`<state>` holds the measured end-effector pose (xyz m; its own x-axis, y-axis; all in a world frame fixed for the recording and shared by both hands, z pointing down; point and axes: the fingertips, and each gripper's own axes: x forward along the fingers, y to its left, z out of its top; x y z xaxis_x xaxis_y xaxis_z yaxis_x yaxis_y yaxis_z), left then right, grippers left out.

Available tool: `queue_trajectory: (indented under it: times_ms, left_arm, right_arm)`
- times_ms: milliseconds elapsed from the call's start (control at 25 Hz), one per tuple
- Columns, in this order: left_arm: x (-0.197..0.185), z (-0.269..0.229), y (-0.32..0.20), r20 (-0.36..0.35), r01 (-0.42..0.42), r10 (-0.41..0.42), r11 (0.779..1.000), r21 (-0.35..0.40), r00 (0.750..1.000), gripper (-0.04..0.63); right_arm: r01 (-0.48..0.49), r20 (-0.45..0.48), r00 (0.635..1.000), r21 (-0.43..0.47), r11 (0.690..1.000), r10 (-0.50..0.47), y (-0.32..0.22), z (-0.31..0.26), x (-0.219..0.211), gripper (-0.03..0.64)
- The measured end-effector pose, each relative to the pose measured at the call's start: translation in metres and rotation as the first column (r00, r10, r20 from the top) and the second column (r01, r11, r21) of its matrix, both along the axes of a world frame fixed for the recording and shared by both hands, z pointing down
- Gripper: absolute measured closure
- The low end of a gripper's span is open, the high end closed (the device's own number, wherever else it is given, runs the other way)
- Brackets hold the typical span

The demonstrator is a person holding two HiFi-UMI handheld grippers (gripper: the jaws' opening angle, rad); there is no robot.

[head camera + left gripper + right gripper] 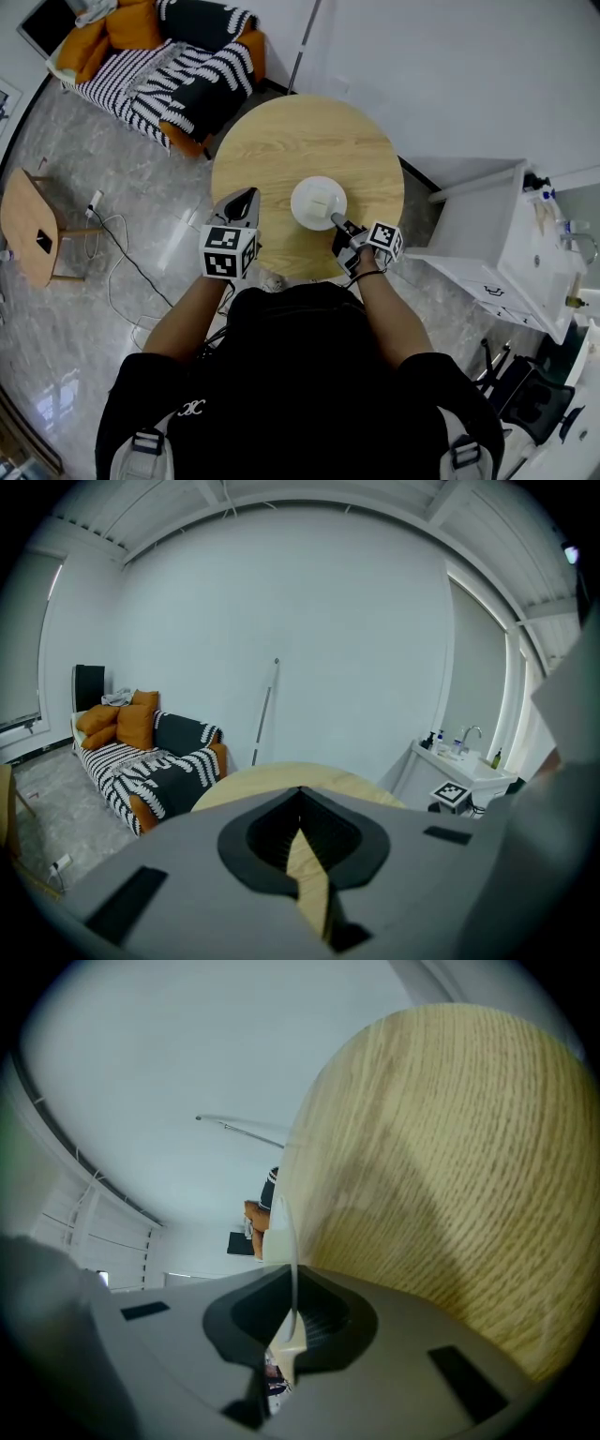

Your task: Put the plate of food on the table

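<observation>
A white plate (317, 199) with a pale piece of food (322, 202) on it is over the near half of the round wooden table (281, 141). My right gripper (336, 220) is shut on the plate's near rim. In the right gripper view the plate (286, 1241) shows edge-on, running into the jaws of the right gripper (292, 1321), with the table (450, 1166) close beside it. My left gripper (246, 195) hangs at the table's near-left edge, shut and holding nothing. In its own view the left gripper (300, 794) has its jaws meeting at the tips, with the table (281, 775) beyond.
A striped sofa with orange cushions (159, 56) stands at the back left. A small wooden side table (33, 230) and floor cables (122, 234) lie to the left. A white cabinet with a sink (506, 244) stands right of the round table.
</observation>
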<state>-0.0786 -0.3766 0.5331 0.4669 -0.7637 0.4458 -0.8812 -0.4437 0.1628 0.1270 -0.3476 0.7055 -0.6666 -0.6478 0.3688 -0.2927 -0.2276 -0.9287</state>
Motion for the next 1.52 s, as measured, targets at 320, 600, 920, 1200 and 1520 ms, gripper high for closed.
queue_trajectory:
  times_ms: [320,600,920,1200,1520]
  left_arm:
    - [-0.001,0.003,-0.004,0.01,-0.001,0.001,1.0,-0.006,1.0,0.588]
    - [-0.004,0.004,-0.006,0.015,-0.004,0.004,1.0,-0.008,1.0,0.588]
    - [-0.004,0.007,-0.006,0.003,-0.011,0.012,1.0,-0.015,1.0,0.588]
    - [0.001,0.013,0.0,-0.001,-0.032,0.032,0.999,-0.029,0.999,0.588]
    - [0.008,0.008,0.008,0.006,-0.067,0.067,0.998,-0.016,0.998,0.588]
  right_arm:
    - [-0.009,-0.017,1.0,-0.028,1.0,0.008,-0.004,0.007,0.0,0.6]
    - [-0.034,-0.048,0.998,-0.046,0.998,0.032,-0.007,0.012,0.001,0.6]
    - [-0.052,-0.12,0.992,-0.103,0.993,0.039,-0.007,0.019,0.003,0.6]
    - [-0.035,-0.239,0.971,-0.215,0.976,-0.018,-0.003,0.032,0.002,0.574]
    - [0.002,-0.514,0.852,-0.185,0.983,-0.098,-0.005,0.027,0.008,0.537]
